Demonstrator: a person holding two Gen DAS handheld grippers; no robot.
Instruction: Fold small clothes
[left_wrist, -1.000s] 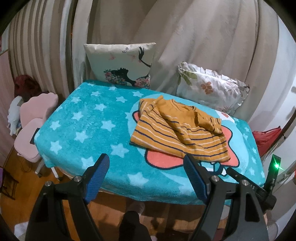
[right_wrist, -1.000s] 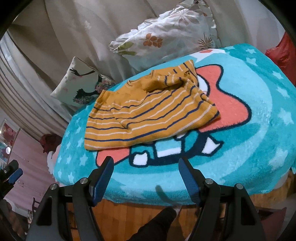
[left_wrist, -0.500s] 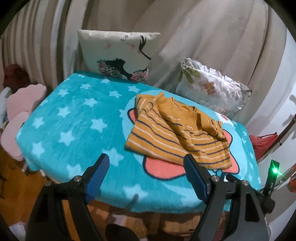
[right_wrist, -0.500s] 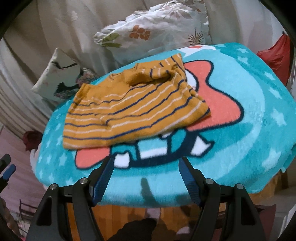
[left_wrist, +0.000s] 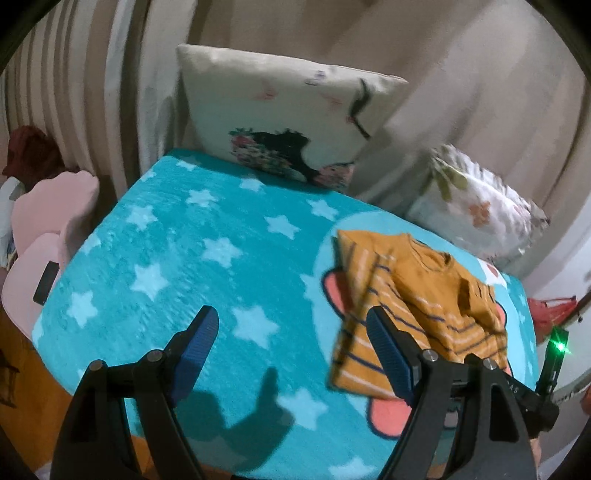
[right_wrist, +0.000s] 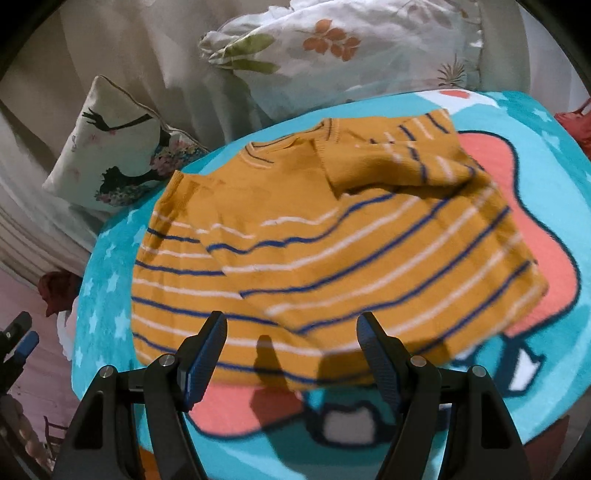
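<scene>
Right gripper (right_wrist: 291, 354): black frame with blue ribbed pads, jaws standing wide apart with nothing between them, poised over the near hem of the mustard-yellow knitted jumper with navy and white stripes (right_wrist: 332, 236). Left gripper (left_wrist: 291, 350): same build, jaws likewise spread and empty, hanging above bare cloth with the jumper off to its right. The jumper lies on a turquoise fleece blanket with pale stars and a coral cartoon figure (left_wrist: 184, 258), spread over a raised surface. It is partly folded: one sleeve is turned in across the chest, and the left side panel is doubled over. Two cushions stand behind it against a beige curtain, a white one printed with a dark silhouette (left_wrist: 280, 122) and a floral one (right_wrist: 351, 40). Assessment: the knit looks light, soft and limp, liable to sag and drag its layers out of line when lifted. Recommended hold: the two corners of the near hem, one per gripper, pinching all layers together. The plush blanket may cling to the fabric.
</scene>
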